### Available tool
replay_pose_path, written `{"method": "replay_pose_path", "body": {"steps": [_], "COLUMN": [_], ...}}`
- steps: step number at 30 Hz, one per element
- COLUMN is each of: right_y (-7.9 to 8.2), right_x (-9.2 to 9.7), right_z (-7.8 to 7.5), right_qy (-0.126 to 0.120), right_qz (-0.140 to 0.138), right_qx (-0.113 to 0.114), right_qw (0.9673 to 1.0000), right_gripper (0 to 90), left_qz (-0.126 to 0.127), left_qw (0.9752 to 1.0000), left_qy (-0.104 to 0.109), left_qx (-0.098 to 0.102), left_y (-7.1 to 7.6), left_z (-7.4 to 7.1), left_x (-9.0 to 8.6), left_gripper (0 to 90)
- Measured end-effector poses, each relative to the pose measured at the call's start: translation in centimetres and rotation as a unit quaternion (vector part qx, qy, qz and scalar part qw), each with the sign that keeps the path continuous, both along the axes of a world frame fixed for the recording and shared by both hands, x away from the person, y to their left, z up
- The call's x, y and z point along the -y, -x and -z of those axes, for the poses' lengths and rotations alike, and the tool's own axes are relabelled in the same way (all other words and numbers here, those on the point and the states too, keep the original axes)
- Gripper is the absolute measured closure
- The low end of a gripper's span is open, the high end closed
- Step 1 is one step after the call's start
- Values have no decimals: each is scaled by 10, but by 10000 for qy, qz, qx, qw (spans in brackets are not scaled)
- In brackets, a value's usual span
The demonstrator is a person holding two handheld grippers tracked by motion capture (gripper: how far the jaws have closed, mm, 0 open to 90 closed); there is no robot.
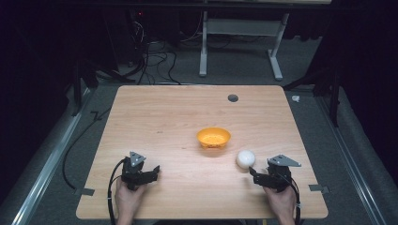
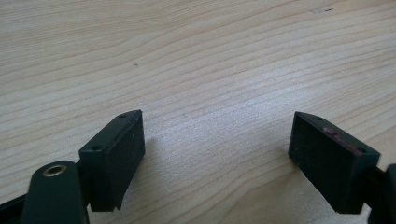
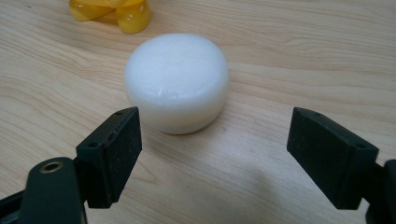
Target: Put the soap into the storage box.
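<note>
Step in hand: right gripper (image 1: 255,174) lines up on the white puck (image 1: 246,159), likely bound for the orange bowl (image 1: 213,137).
Puck location: flat on the tabletop (image 1: 164,117), just right of and nearer than the bowl.
Right fingers (image 3: 109,156): spread wide, grasping nothing, puck just ahead of them.
Left gripper (image 1: 154,172): released, over bare wood.
Advice: push forward until the puck sits centred between the fingers, keep low, then close on its sides.

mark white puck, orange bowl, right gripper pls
white puck (image 3: 176,79), right gripper view, middle of its top face
orange bowl (image 1: 213,137), high view, inner wall
right gripper (image 3: 212,156), right gripper view, midway between its open jaws
</note>
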State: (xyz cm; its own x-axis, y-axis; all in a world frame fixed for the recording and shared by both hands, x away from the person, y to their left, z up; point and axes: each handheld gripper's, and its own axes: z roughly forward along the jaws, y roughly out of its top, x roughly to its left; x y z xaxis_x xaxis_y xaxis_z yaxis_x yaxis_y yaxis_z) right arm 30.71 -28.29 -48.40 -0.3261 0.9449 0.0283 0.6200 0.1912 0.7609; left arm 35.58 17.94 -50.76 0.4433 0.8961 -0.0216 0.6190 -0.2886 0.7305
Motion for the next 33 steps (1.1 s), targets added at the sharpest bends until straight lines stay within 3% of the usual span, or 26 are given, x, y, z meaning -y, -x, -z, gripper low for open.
{"method": "replay_pose_path", "body": {"steps": [14,33], "right_y": [-20,-41], "right_x": [-22,-29], "right_z": [-4,6], "right_qy": [61,-14], "right_qz": [-290,-325], "right_qx": [11,-157], "right_qw": [9996,9993], "right_gripper": [156,133], "left_qz": [1,0], "left_qw": [10000,10000], "left_qy": [0,0], "left_qx": [0,1], "left_y": [0,0], "left_z": [0,0], "left_x": [0,0], "left_gripper": [191,190]}}
